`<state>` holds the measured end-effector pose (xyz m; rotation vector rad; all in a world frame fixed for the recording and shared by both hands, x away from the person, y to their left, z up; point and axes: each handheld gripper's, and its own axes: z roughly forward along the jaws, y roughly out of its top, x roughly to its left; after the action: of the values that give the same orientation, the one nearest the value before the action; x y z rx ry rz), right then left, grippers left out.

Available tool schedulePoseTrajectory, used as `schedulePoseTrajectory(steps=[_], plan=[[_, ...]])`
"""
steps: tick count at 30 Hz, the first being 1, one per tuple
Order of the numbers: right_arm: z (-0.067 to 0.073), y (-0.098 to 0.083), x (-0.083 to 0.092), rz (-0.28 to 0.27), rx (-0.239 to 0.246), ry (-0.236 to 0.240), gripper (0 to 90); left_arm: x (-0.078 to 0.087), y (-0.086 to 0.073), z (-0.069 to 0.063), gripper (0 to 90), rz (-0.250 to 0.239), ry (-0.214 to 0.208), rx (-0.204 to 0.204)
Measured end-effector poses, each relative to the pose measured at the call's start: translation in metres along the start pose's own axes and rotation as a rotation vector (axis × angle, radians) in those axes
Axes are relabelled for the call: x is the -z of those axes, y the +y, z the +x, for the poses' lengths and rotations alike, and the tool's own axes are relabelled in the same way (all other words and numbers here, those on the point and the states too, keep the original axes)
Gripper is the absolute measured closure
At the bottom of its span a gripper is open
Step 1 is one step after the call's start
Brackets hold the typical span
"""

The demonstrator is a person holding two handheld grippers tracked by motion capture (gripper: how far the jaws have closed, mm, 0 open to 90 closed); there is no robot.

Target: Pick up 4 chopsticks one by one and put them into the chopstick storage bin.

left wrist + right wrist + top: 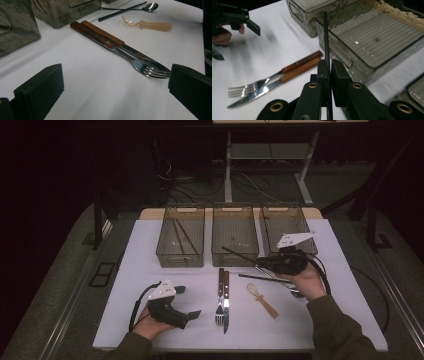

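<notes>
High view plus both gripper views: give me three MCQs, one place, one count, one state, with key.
1. Where does the fork lie?
A. inside the left bin
B. on the table beside the knife
C. in the left gripper

2. How many clear bins stand at the table's far side?
A. two
B. three
C. four

3. The right gripper is:
A. shut on a black chopstick
B. wide open
C. shut on a spoon

Key: B, fork and knife lie side by side; B, three bins in a row; A, jaws pinch the chopstick.

No legible text or labels anywhere.
</notes>
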<state>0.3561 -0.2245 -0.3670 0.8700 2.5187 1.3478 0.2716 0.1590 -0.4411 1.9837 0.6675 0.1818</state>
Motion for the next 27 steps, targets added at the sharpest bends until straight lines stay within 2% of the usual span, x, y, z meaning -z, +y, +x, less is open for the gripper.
schedulePoseTrajectory(steps=[7, 13, 19, 27], plan=[[0.004, 0.02, -0.015, -0.001, -0.009, -0.018, 85.5, -0.002, 0.0, 0.003, 0.0, 0.016, 0.001, -0.032], [0.007, 0.036, -0.027, 0.01, -0.032, -0.037, 85.5, -0.002, 0.0, 0.004, 0.0, 0.035, 0.008, -0.025], [0.007, 0.05, -0.04, 0.019, -0.049, -0.06, 85.5, -0.003, 0.0, 0.002, 0.0, 0.052, 0.003, -0.035], [0.008, 0.069, -0.061, 0.031, -0.057, -0.088, 85.5, -0.002, 0.001, 0.002, 0.0, 0.042, 0.005, -0.027]])
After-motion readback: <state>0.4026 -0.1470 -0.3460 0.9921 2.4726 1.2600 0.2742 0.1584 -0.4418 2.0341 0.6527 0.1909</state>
